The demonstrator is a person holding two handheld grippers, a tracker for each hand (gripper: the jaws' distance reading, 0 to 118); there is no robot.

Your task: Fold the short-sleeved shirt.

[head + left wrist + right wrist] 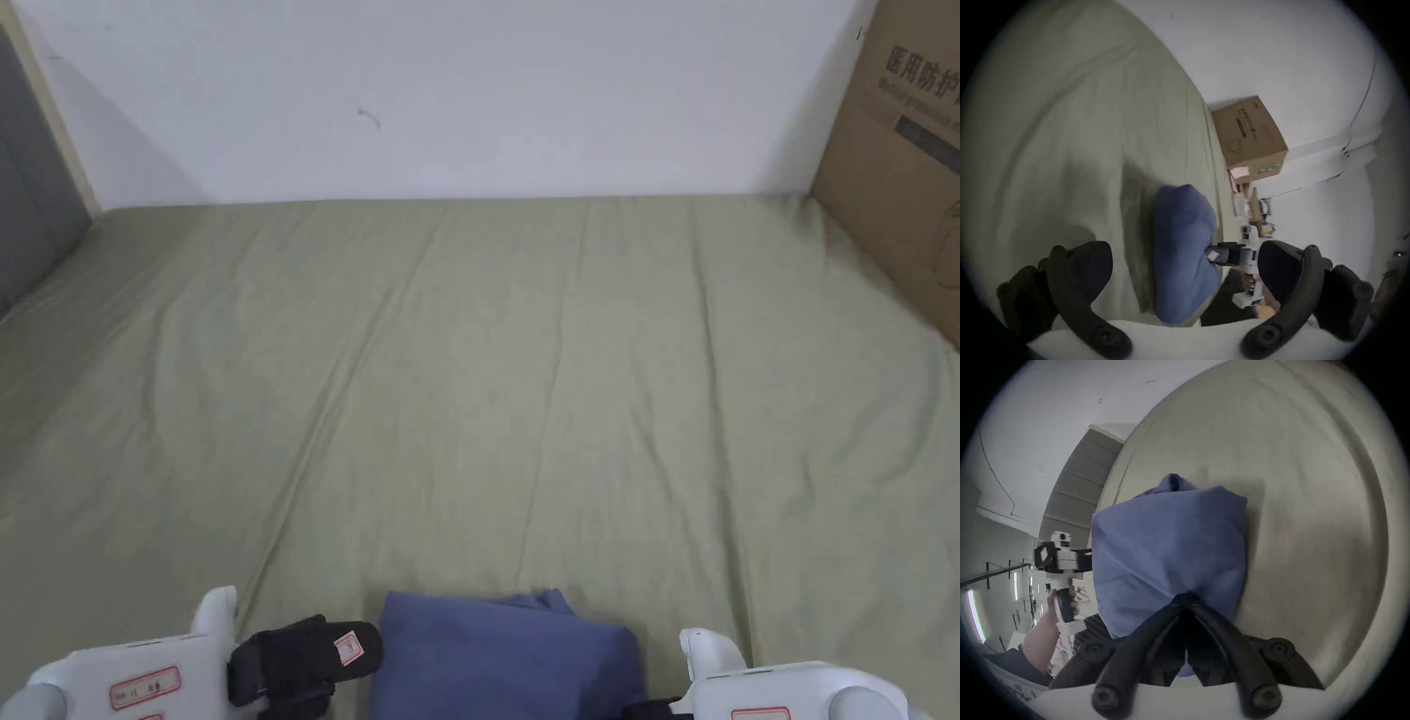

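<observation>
Fingers of the right gripper (1187, 600) are pinching together at the lower middle of the right gripper view, both jaws pressing on a gathered edge of the blue shirt (1169, 550), which is puckering into creases at the pinch. In the left gripper view, the left gripper (1185, 268) is standing wide open with nothing between its jaws; the shirt (1182, 248) is showing in the gap beyond them, with the right gripper (1225, 254) biting its far side. From the head view, the left gripper (309, 661) is sitting at the lower left of the frame, just beside the shirt (502, 656), and whether it is touching the cloth is hard to tell. The shirt is lying as a compact folded bundle at the bottom middle of that view, on the green sheet (487, 375).

Judging by the soft creases and the rounded, puffy edges, the cloth is looking light, limp and yielding; it will probably sag and slip open if it is lifted by one point alone. A sensible hold would be on the stacked edges at two opposite sides, pinching all the layers together so the folds are not sliding apart.

Counting: one shirt, two grippers, one sheet, and one cardboard box (900, 159) leaning at the upper right of the head view.
</observation>
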